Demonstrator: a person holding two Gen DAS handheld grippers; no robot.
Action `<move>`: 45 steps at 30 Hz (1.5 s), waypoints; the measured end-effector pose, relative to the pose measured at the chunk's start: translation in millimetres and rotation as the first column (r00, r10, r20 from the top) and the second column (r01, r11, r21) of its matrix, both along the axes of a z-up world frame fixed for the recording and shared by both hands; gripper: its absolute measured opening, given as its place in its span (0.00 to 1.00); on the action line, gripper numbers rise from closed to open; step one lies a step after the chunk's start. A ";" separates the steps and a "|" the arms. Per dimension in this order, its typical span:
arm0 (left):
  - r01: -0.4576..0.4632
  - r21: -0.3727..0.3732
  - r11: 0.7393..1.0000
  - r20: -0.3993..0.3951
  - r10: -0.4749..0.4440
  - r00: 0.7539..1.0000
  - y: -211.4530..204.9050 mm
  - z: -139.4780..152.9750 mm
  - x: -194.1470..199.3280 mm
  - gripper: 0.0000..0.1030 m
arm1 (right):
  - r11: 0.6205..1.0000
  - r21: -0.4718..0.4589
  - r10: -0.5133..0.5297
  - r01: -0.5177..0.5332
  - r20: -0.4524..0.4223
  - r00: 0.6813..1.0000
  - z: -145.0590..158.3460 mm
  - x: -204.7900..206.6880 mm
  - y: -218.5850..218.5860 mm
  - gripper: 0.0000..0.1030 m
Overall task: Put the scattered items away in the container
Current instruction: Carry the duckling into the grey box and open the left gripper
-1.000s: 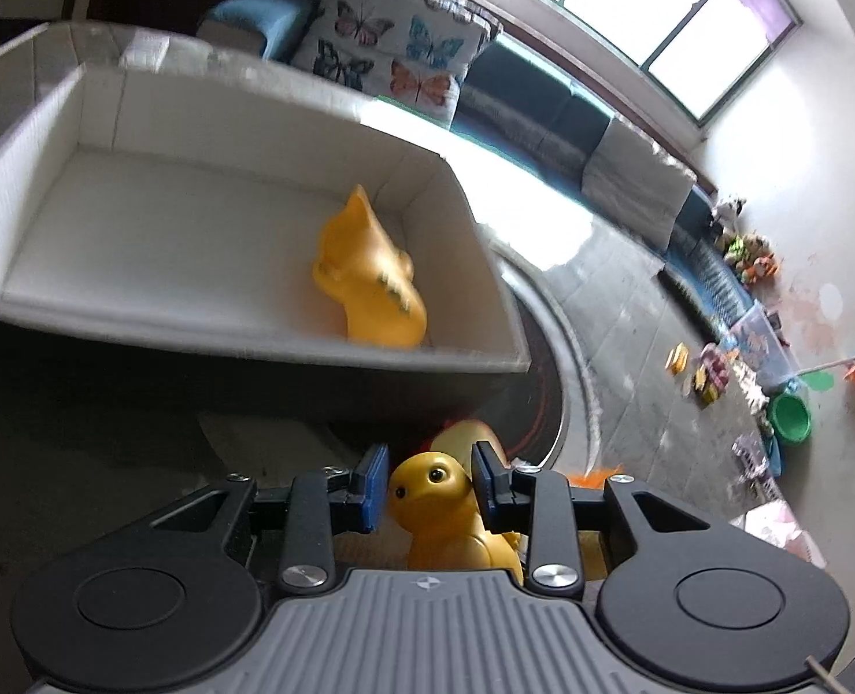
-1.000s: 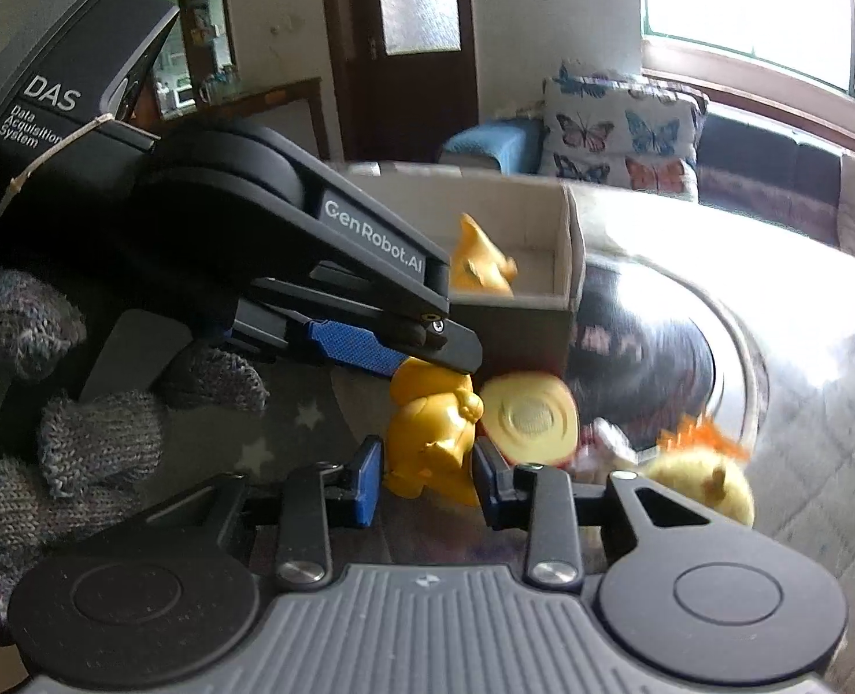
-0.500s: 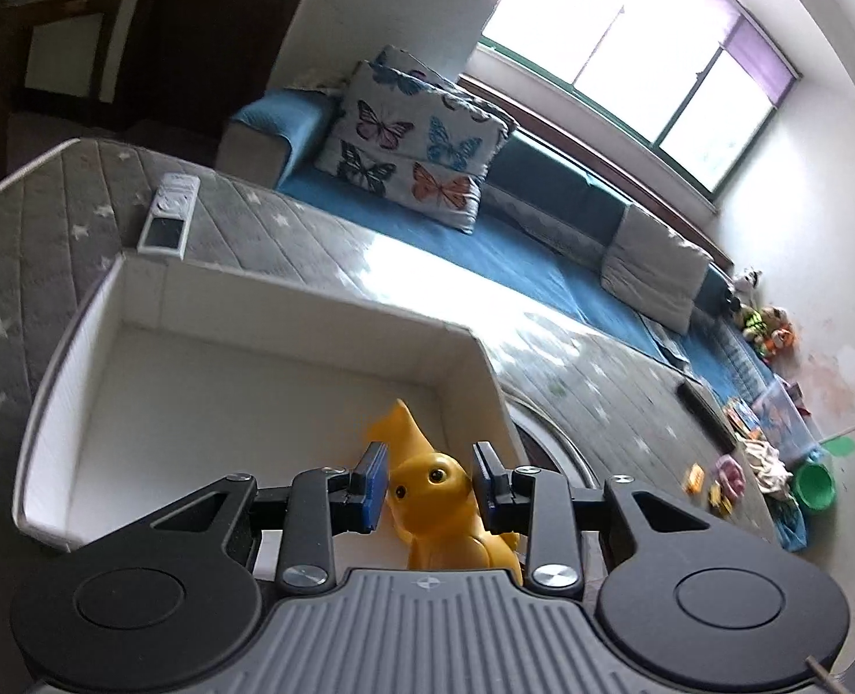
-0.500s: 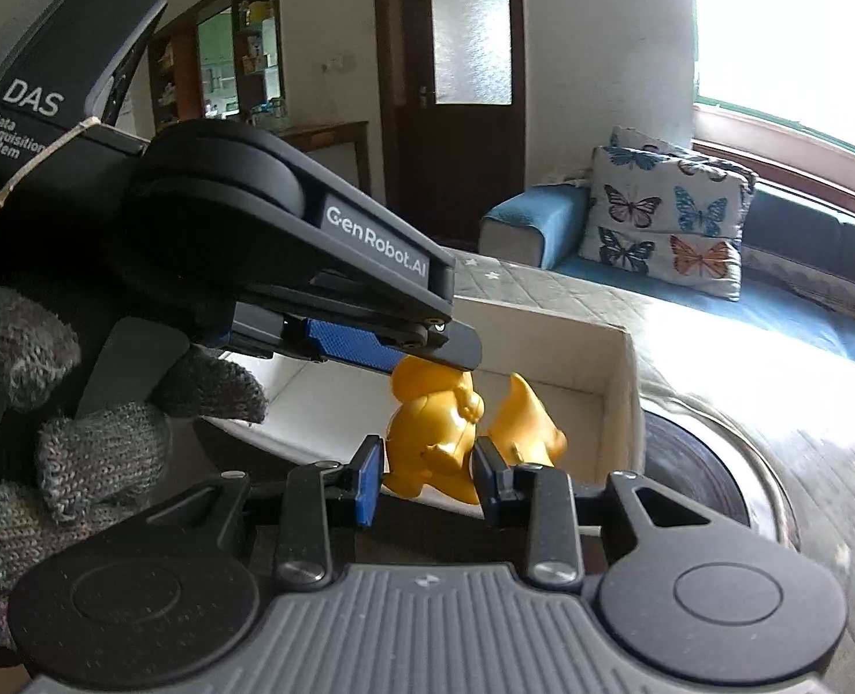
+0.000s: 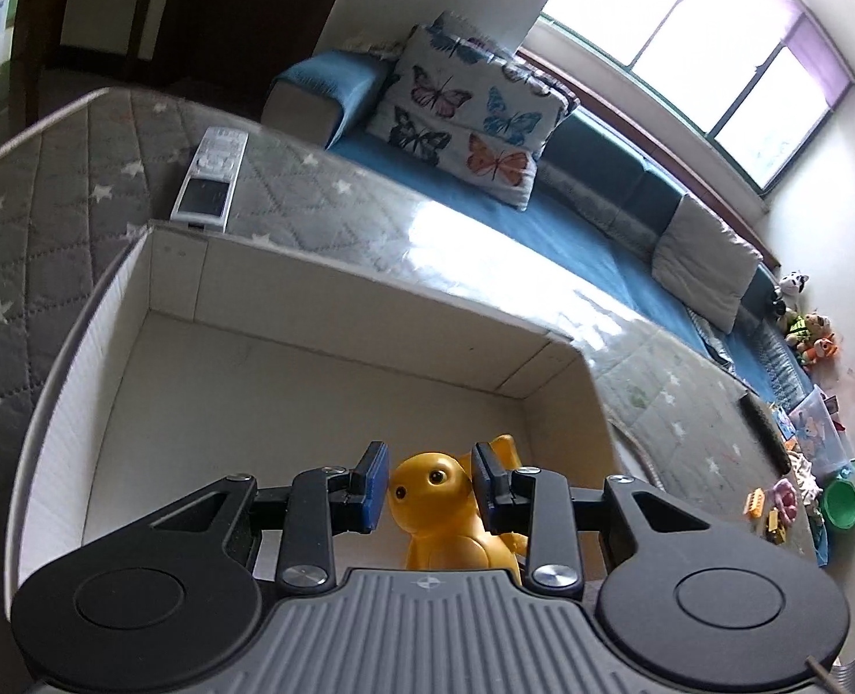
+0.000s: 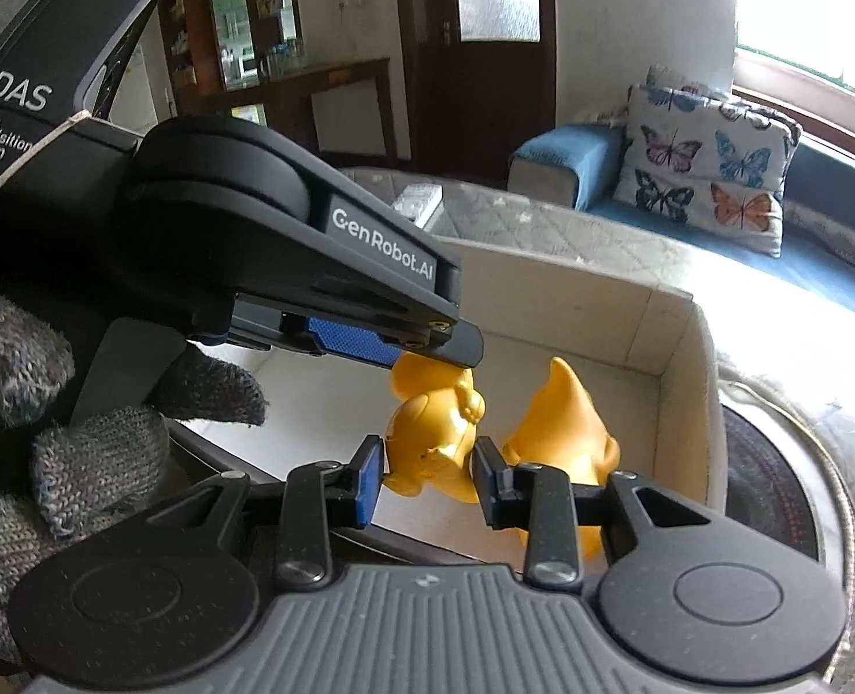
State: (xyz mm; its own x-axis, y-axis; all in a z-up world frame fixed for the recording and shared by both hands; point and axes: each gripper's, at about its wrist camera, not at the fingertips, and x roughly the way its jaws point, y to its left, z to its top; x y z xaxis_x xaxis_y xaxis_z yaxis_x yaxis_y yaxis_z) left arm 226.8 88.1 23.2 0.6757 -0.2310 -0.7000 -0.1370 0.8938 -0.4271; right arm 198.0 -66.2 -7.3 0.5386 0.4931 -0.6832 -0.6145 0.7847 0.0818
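Both grippers carry yellow toys over the white box, and each housing hides its toy's lower half. My left gripper is clamped on a yellow duck by the head. My right gripper is clamped on a golden figure. Behind it, a third yellow toy lies in the box, partly covered by my right finger.

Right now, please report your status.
Left hand-held gripper and right hand-held gripper each shut on a yellow toy, over the box. Third toy inside. Nothing blocking.
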 end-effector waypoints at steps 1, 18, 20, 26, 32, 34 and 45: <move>-0.001 -0.002 1.000 -0.008 0.001 1.000 0.6 -2.9 1.4 0.33 | 1.000 -0.002 0.001 -0.001 -0.009 1.000 -2.2 2.4 0.4 0.31; 0.014 0.018 1.000 -0.031 -0.013 0.999 -6.5 -11.3 5.6 0.33 | 1.000 -0.027 -0.009 0.008 -0.047 0.999 -10.3 2.3 -1.6 0.33; 0.015 0.020 1.000 -0.030 -0.014 0.999 -6.9 -10.8 5.4 0.33 | 1.000 -0.027 -0.013 0.011 -0.045 0.999 -8.8 1.6 -2.7 0.33; 0.021 0.021 1.000 -0.025 -0.021 0.999 -7.8 -8.9 4.7 0.33 | 0.999 -0.030 -0.020 0.019 -0.038 0.999 -5.4 0.1 -6.7 0.34; 0.022 0.024 0.999 -0.017 -0.021 1.000 -8.5 -4.8 1.3 0.33 | 0.999 -0.023 -0.023 0.023 -0.022 0.999 1.8 -2.8 -11.5 0.35; 0.024 0.026 0.999 -0.010 -0.023 1.000 -9.4 -2.1 -1.1 0.33 | 0.999 -0.020 -0.028 0.028 -0.010 1.000 5.9 -6.3 -14.5 0.36; 0.052 0.048 0.997 0.037 -0.054 0.998 -22.8 14.3 -24.4 0.33 | 0.998 -0.010 -0.055 0.056 0.081 0.995 26.7 -41.3 -35.7 0.48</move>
State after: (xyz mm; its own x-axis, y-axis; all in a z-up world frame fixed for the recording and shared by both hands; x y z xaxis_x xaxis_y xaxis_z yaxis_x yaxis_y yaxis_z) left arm 202.4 65.3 37.6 0.6897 -0.2347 -0.6850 -0.0732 0.9186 -0.3884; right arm 156.6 -101.9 19.4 0.6185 0.4527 -0.6423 -0.5741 0.8185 0.0241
